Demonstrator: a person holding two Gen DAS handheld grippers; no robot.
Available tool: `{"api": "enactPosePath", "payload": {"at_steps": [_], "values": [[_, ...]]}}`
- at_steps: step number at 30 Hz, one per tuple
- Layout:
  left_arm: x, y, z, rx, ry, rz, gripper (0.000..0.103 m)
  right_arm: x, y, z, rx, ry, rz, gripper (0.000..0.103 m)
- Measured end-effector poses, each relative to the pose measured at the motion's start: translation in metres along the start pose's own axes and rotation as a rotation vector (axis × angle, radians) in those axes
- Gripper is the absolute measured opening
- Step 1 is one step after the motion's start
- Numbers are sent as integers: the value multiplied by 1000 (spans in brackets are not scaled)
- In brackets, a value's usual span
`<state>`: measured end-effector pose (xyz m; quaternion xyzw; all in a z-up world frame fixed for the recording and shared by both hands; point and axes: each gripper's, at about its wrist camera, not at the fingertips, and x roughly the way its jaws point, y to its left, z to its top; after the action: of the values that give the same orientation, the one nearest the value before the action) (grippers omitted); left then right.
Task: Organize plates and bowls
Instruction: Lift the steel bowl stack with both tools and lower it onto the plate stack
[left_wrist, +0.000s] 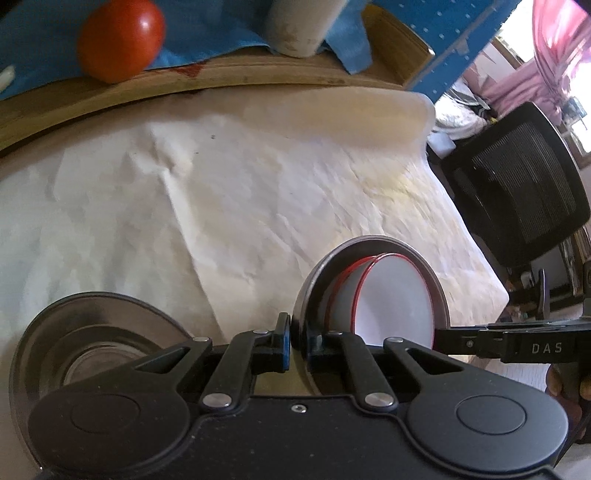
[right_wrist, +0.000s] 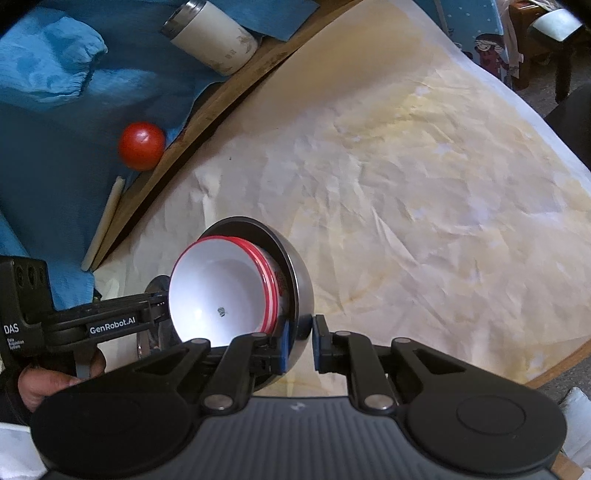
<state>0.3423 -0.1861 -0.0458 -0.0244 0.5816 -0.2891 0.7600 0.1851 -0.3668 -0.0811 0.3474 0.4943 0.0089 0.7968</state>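
A steel bowl (left_wrist: 317, 284) (right_wrist: 301, 280) hangs tilted on its side over the paper-covered table. Nested inside it are white bowls with red rims (left_wrist: 395, 299) (right_wrist: 221, 291). My left gripper (left_wrist: 295, 341) is shut on the steel bowl's rim, one pad inside and one outside. From the opposite side my right gripper (right_wrist: 300, 345) pinches the same rim. Each gripper shows in the other's view: the right gripper (left_wrist: 448, 336) comes in from the right, the left gripper (right_wrist: 159, 306) from the left. A second steel dish (left_wrist: 92, 343) lies flat at the lower left.
Crumpled white paper (left_wrist: 221, 203) covers the table. Behind it runs a wooden ledge (left_wrist: 184, 86) with a blue cloth (right_wrist: 55, 74), a red tomato (left_wrist: 120, 38) (right_wrist: 141, 146) and a white tumbler (left_wrist: 299, 26) (right_wrist: 214, 37). A black mesh chair (left_wrist: 517, 192) stands off the right edge.
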Motion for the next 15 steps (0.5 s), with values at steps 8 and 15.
{"api": "enactPosePath", "payload": {"at_steps": [8, 15], "values": [[-18, 18, 1, -94, -30, 9, 6, 6, 24, 9, -48, 22, -2, 14], [-40, 34, -2, -149, -82, 33, 6, 14, 50, 19, -102, 41, 12, 14]]}}
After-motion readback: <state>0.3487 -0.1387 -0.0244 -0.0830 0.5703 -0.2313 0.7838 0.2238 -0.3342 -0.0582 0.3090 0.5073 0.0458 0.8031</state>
